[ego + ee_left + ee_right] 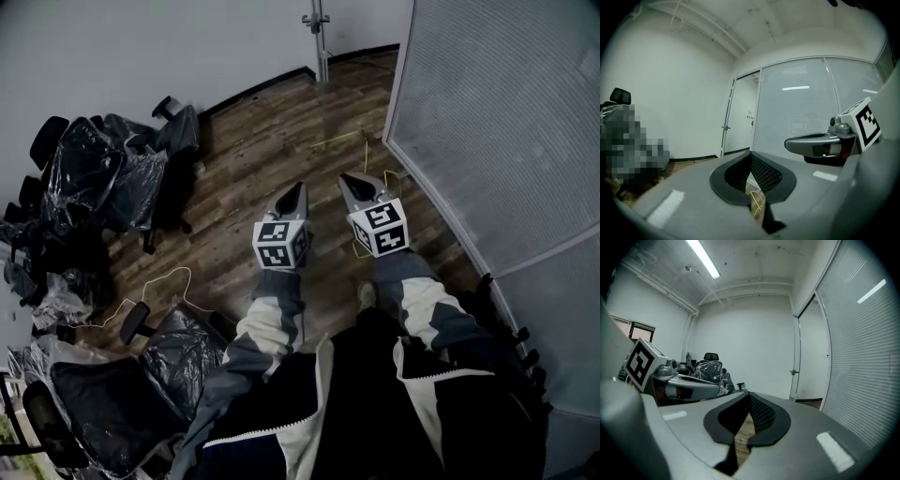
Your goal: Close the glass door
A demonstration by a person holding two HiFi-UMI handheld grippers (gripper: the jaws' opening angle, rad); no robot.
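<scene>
The glass door (741,116) stands at the far end of the room, beside the frosted glass wall (801,108). Its metal handle (725,127) shows on the frame edge. In the right gripper view the door (808,359) and its handle (792,372) lie ahead on the right. In the head view only the door's post (322,42) shows at the top. My left gripper (298,190) and right gripper (352,180) are held side by side over the wooden floor, well short of the door. Both point toward it, shut and holding nothing.
Plastic-wrapped office chairs (108,178) crowd the left wall, and another chair (122,394) is at my lower left. A white cable (159,281) and thin yellow wire pieces (361,141) lie on the floor. The frosted glass wall (497,122) runs close along my right.
</scene>
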